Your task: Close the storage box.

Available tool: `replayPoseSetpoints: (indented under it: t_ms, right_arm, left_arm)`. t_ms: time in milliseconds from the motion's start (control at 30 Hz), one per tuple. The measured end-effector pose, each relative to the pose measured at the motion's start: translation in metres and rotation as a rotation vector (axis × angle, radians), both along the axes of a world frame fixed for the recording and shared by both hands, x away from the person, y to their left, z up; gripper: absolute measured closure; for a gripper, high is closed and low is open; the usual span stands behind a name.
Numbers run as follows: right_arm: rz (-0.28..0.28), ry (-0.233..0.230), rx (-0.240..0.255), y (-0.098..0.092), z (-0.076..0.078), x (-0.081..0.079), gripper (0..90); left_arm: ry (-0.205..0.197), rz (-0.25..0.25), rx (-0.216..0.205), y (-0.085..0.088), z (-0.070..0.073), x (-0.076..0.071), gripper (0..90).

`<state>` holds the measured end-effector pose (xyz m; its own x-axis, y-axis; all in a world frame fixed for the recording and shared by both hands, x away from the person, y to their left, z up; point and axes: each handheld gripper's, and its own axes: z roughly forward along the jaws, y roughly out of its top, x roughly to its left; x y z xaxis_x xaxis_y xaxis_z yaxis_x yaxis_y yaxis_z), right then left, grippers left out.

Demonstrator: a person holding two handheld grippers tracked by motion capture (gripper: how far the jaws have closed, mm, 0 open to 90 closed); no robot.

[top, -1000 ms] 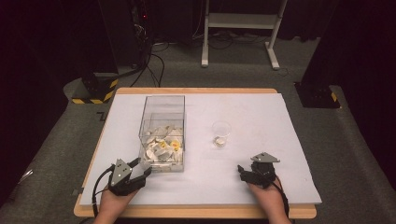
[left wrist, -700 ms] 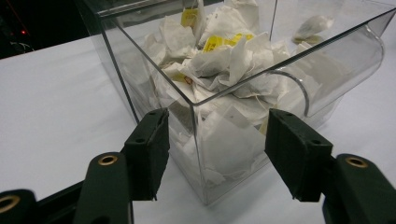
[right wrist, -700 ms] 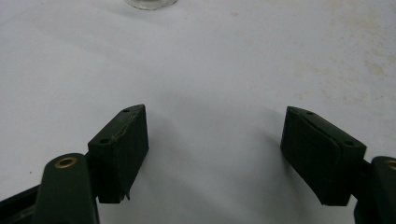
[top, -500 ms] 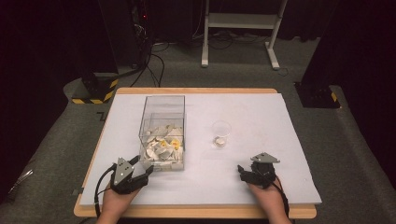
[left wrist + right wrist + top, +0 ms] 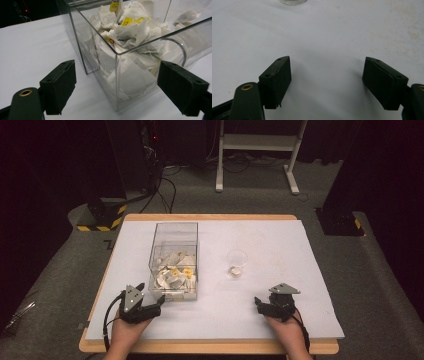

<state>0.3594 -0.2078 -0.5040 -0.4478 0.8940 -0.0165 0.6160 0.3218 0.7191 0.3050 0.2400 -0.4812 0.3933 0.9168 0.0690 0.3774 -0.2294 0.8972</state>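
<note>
The left gripper (image 5: 148,303) is seen at the near left of the desk (image 5: 280,240), just short of the near corner of a clear plastic box (image 5: 175,260) filled with tea bags (image 5: 172,277). Its fingers (image 5: 58,86) have just been opening and now stand wide apart. In the left gripper view the near corner of the box lies in the gap ahead of them, yet neither pad is pressed on it and nothing is held. Compared with a second ago, when the fingers were drawn closer together, the hand itself is found in nearly the same spot.

The widening is best read as preparation: the gripper is being readied either to steady the box or to reach over its rim for a tea bag. No bag has been lifted out by it yet.

The right gripper (image 5: 263,306) rests at the near right, its fingers (image 5: 275,81) spread over bare white desk with nothing between them, unchanged from the earlier pictures. A small clear cup (image 5: 237,263) stands beyond it, right of the box and well apart from both grippers; something pale lies in its bottom, though what it is cannot be told.
</note>
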Motion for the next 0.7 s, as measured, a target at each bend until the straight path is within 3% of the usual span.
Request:
replayPoseSetpoints:
  t_ms: [200, 533, 700]
  right_arm:
    - [-0.001, 0.000, -0.001, 0.000, 0.000, 0.000, 23.3]
    - [0.000, 0.000, -0.001, 0.000, 0.000, 0.000, 23.4]
    - [0.001, 0.000, 0.001, 0.000, 0.000, 0.000, 23.4]
  left_arm:
    - [-0.009, 0.001, 0.032, 0.001, 0.000, 0.006, 15.9]
    - [0.007, 0.014, 0.030, 0.005, -0.001, 0.021, 16.2]
    - [0.015, 0.022, 0.005, 0.007, -0.002, 0.027, 15.9]
